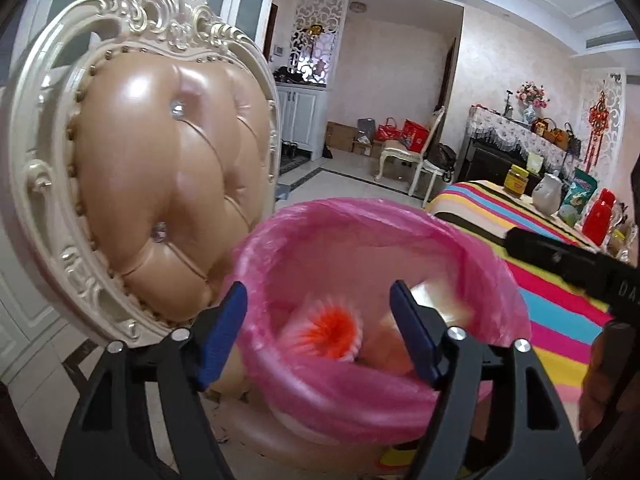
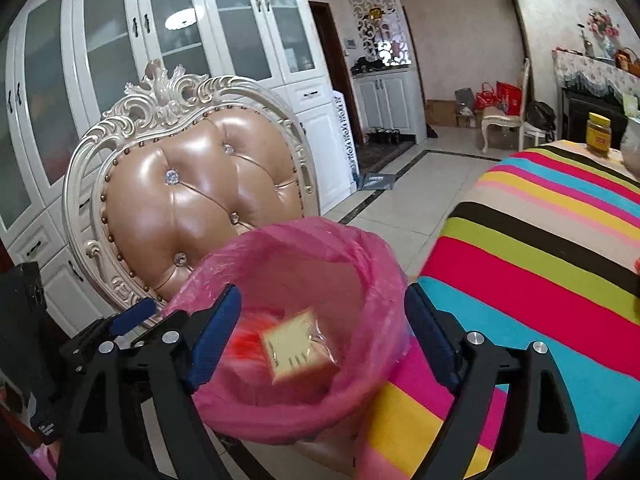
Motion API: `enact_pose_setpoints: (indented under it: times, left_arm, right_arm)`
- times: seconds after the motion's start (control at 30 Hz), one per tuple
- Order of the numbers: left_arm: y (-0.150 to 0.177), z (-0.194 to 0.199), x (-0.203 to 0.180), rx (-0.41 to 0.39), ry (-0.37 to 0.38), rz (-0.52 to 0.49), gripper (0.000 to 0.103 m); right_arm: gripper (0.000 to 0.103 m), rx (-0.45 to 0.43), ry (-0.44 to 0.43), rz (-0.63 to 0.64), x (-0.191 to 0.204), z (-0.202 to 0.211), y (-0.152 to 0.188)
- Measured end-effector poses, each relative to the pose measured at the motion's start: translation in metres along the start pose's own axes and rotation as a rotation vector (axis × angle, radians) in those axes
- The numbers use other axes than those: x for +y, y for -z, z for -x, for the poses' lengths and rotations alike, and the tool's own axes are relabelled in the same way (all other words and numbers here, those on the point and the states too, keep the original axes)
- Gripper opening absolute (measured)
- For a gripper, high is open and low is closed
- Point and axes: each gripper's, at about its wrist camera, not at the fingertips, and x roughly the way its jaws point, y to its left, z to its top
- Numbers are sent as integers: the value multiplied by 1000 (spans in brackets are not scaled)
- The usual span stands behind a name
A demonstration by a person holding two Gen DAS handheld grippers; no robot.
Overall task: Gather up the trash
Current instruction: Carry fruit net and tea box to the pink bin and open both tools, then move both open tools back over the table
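Note:
A bin lined with a pink bag (image 1: 360, 392) stands on the chair seat; it also shows in the right wrist view (image 2: 280, 412). Inside lie a red-and-white pleated paper cup (image 1: 332, 332) and a yellow wrapped box (image 2: 296, 350), blurred in the left wrist view. My left gripper (image 1: 320, 336) is open and empty over the bin's mouth. My right gripper (image 2: 324, 336) is open and empty above the bin, the box below between its fingers. The right gripper's body (image 1: 568, 264) shows at the right of the left wrist view. The left gripper (image 2: 120, 320) shows at the left of the right wrist view.
An ornate cream chair with tan padded back (image 1: 160, 184) is behind the bin. A table with a striped cloth (image 2: 540, 272) is to the right, holding a yellow-lidded jar (image 2: 598, 134), a white jug (image 1: 547, 194) and a red container (image 1: 598, 216). White cabinets (image 2: 120, 60) line the left wall.

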Motion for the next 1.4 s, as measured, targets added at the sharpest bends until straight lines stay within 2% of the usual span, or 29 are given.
enact_pose_setpoints:
  times: [0.07, 0.2, 0.43, 0.63, 0.77, 1.0, 1.23, 1.4]
  left_arm:
    - [6, 6, 2, -7, -16, 3, 85]
    - [16, 18, 2, -10, -2, 32, 97]
    - [21, 24, -33, 9, 105, 39, 98]
    - [28, 30, -98, 35, 204, -72, 98]
    - [38, 37, -146, 67, 303, -132, 98]
    - [55, 52, -235, 126, 474, -234, 98]
    - [81, 73, -335, 156, 634, -360, 98]
    - [98, 83, -394, 187, 721, -415, 98]
  right_arm:
    - [80, -2, 5, -9, -6, 8, 4]
    - [80, -11, 48, -11, -20, 34, 15]
    - [80, 12, 156, -123, -71, 91, 47]
    - [80, -28, 264, -247, -119, 157, 75]
    - [80, -75, 350, -315, -147, 210, 99]
    - [80, -176, 539, -350, -179, 303, 142]
    - [72, -272, 737, -491, -227, 395, 192]
    - [66, -267, 823, -577, -258, 430, 219]
